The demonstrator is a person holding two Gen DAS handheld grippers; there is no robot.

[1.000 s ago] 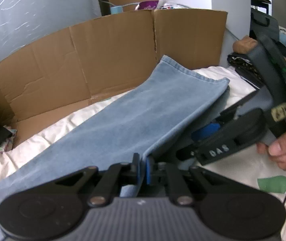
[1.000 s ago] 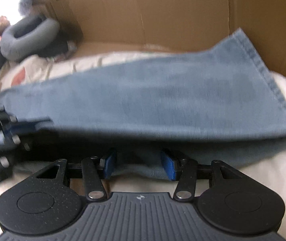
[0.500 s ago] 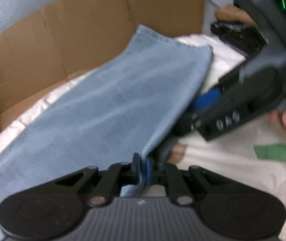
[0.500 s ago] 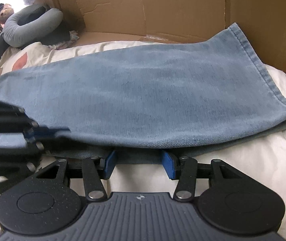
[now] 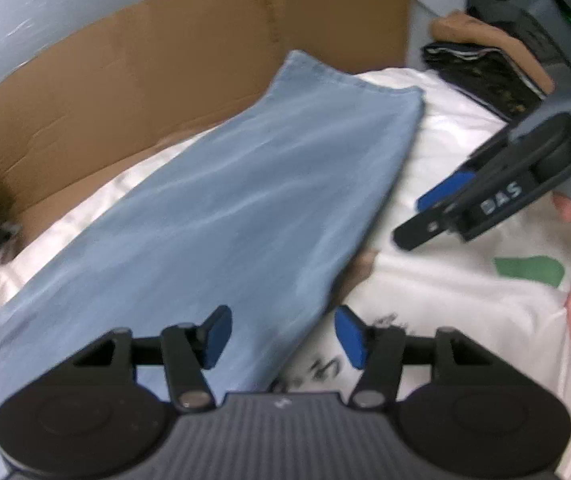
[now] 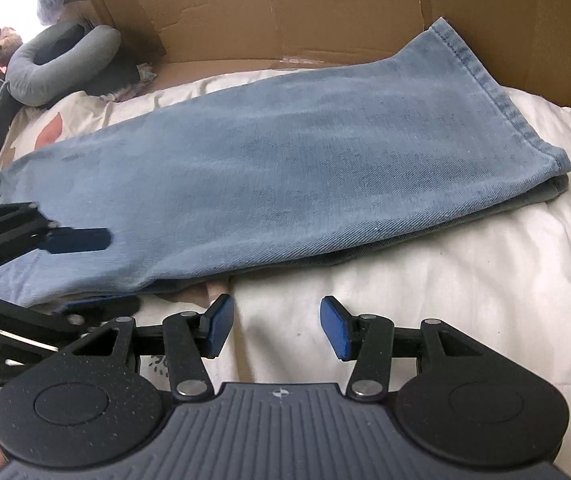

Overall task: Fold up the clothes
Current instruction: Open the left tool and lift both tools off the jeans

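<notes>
Light-blue denim jeans (image 6: 285, 184) lie lengthwise on a white printed bed sheet (image 6: 425, 280), one leg stacked on the other, so the garment is judged to be folded in half along its length already. The hemmed leg ends point to the upper right of the right wrist view, close to a brown corrugated cardboard wall (image 6: 325, 8) that borders the bed at the top of both views.

The left gripper (image 5: 283, 334) has its blue-padded fingers (image 5: 217, 336) spread apart and holds nothing. In the left wrist view it straddles the near long edge of the denim, one pad over the cloth and the other over the sheet. In the right wrist view the same tool enters at the left edge of the frame, at the jeans' lower-left border.

The right gripper (image 6: 275, 330) is likewise released, with its fingers (image 6: 337, 332) parted over bare sheet just short of the folded edge; nothing lies between them.

Both tools face the same long edge, a placement that suits a fresh two-point grasp for the next fold, presumably bringing one end of the jeans over the other.

A grey U-shaped neck pillow (image 6: 61, 64) rests at the upper left of the right wrist view, well apart from the denim. Dark folded clothes (image 5: 481, 64) sit at the upper right of the left wrist view.
</notes>
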